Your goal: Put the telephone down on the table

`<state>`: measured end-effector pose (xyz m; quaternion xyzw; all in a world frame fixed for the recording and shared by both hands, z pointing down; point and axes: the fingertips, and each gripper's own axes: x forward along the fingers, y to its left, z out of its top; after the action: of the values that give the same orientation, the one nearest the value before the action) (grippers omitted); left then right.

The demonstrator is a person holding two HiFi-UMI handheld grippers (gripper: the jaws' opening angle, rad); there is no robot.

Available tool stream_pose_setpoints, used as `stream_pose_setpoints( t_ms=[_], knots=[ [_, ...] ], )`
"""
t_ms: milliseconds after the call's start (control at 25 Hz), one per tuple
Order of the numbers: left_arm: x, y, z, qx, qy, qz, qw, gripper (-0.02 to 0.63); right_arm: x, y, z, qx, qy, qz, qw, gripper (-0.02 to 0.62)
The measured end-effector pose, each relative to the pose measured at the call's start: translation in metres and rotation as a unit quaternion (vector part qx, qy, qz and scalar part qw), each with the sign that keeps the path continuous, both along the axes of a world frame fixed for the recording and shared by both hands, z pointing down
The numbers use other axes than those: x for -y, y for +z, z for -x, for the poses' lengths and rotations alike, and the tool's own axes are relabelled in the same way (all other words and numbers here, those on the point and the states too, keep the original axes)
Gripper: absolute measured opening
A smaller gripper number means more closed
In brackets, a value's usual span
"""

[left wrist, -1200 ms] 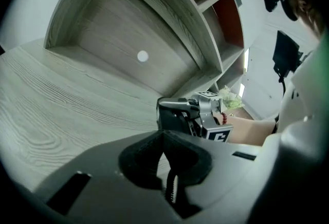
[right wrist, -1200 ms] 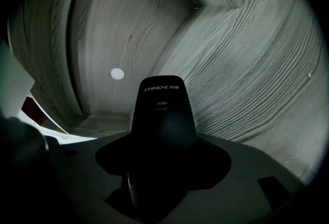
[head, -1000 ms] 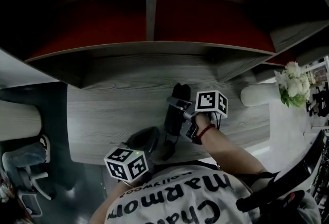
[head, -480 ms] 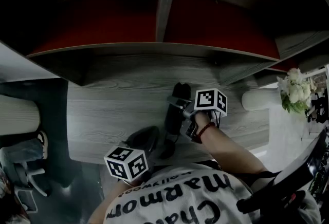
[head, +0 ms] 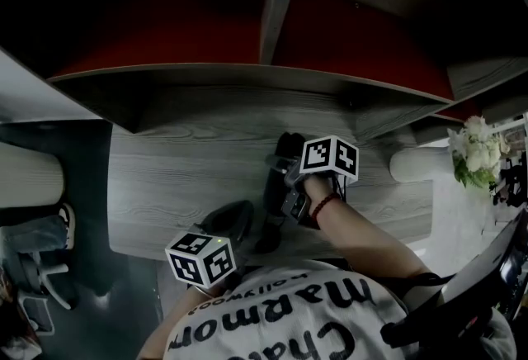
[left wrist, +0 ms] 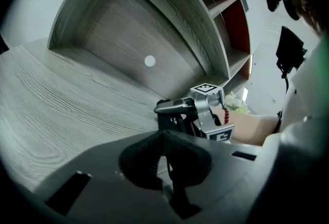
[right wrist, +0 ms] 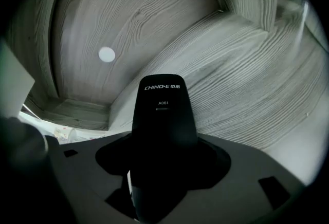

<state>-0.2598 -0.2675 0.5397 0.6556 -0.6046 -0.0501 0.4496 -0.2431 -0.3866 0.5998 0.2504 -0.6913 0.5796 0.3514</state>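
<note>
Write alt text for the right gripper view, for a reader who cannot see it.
A black telephone marked CHINO-E stands clamped in the right gripper, seen from behind its jaws. Beyond it lie a grey wood-grain table and a back panel with a round white dot.

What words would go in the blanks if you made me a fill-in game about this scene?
The right claw grips a ___ telephone handset.
The table looks made of grey ___.
The left claw holds ___.
The flowers beside the table are ___.
Missing words: black; wood; nothing; white.
</note>
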Motion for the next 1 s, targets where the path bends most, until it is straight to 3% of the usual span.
stream_pose_setpoints(
  t_ms=[520, 800, 1000],
  knots=[
    [-0.001, -0.001, 0.002, -0.002, 0.004, 0.001, 1.0, 0.009, -0.005, 0.003, 0.003, -0.05, -0.064, -0.04, 0.996, 0.282],
    [-0.004, -0.002, 0.004, -0.001, 0.001, -0.001, 1.0, 0.008, -0.013, 0.006, 0.004, -0.087, -0.142, -0.103, 0.981, 0.282],
    [-0.008, -0.002, 0.004, -0.002, 0.0, -0.001, 1.0, 0.009, -0.015, 0.007, 0.004, -0.096, -0.155, -0.126, 0.975, 0.282]
  ],
)
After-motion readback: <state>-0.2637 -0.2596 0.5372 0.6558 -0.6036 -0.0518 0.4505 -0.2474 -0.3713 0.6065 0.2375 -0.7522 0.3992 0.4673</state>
